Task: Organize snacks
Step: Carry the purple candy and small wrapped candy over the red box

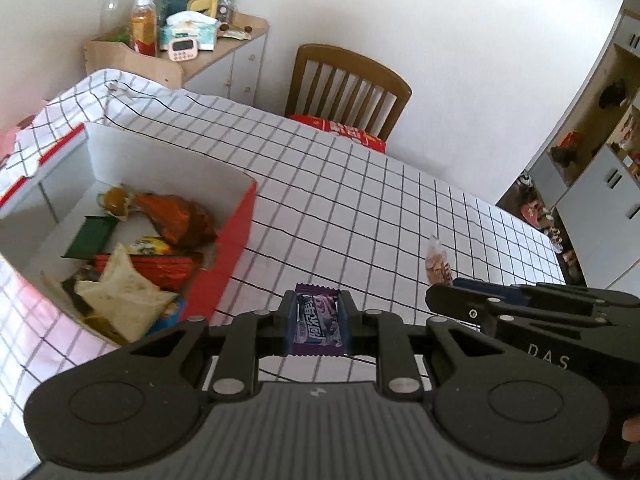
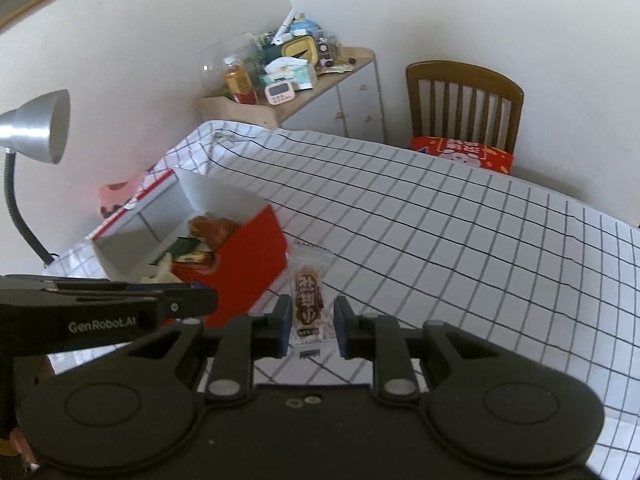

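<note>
Left wrist view: the left gripper (image 1: 318, 322) is clamped on a purple snack bar (image 1: 318, 320), pads pressed to both long edges of the wrapper, held above the checked tablecloth (image 1: 360, 184). To its left stands the red snack box (image 1: 236, 248), open, white inside, holding several packets: an orange-brown pouch (image 1: 176, 218), a green packet (image 1: 90, 236), a cream wrapper (image 1: 124, 292) and others heaped beneath. The right gripper (image 1: 444, 300) enters from the right edge, carrying a clear-wrapped brown snack (image 1: 437, 264) at its tip.

Right wrist view: the right gripper (image 2: 311, 320) holds that brown bar in a clear wrapper (image 2: 309, 300) between its fingers, grasped at the wrapper's lower part, the upper end projecting forward over the cloth, just beside the red box (image 2: 248, 264). The left gripper (image 2: 192, 300) crosses in from the left, in front of the box. A wooden chair (image 2: 464, 100) with a red cushion (image 2: 464, 152) stands at the table's far side; a cluttered side cabinet (image 2: 320, 80) and a silver desk lamp (image 2: 36, 128) stand near the wall.
</note>
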The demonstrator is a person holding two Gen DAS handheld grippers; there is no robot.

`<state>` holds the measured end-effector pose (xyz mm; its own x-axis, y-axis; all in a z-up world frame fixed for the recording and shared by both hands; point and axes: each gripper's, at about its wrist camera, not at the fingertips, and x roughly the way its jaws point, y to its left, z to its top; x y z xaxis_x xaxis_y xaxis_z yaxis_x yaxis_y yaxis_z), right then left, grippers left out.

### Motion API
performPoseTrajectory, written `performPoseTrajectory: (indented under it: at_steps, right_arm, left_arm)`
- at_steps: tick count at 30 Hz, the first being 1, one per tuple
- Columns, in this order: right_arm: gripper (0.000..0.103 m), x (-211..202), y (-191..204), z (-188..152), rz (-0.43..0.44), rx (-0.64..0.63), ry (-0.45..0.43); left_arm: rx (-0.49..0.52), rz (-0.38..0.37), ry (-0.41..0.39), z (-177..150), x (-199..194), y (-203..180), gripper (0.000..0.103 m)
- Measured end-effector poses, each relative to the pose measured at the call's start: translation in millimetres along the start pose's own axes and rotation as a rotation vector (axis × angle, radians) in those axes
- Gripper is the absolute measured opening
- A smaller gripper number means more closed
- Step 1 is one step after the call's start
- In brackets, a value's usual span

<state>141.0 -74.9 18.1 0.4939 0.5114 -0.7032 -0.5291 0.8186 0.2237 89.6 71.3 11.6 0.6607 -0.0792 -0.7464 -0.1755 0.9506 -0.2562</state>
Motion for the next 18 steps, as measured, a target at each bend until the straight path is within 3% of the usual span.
performPoseTrajectory:
  at_steps: [11,18]
  right_arm:
    - [0.02,18,68,13,0.063,-0.019,-0.011]
    - [0.02,46,108,22,0.061,-0.021,0.009]
  left_arm:
    - [-0.019,0.025,-0.025,15,-35,74,0.021]
    - [-0.056,0.058,-0.049,26,-44,131,0.021]
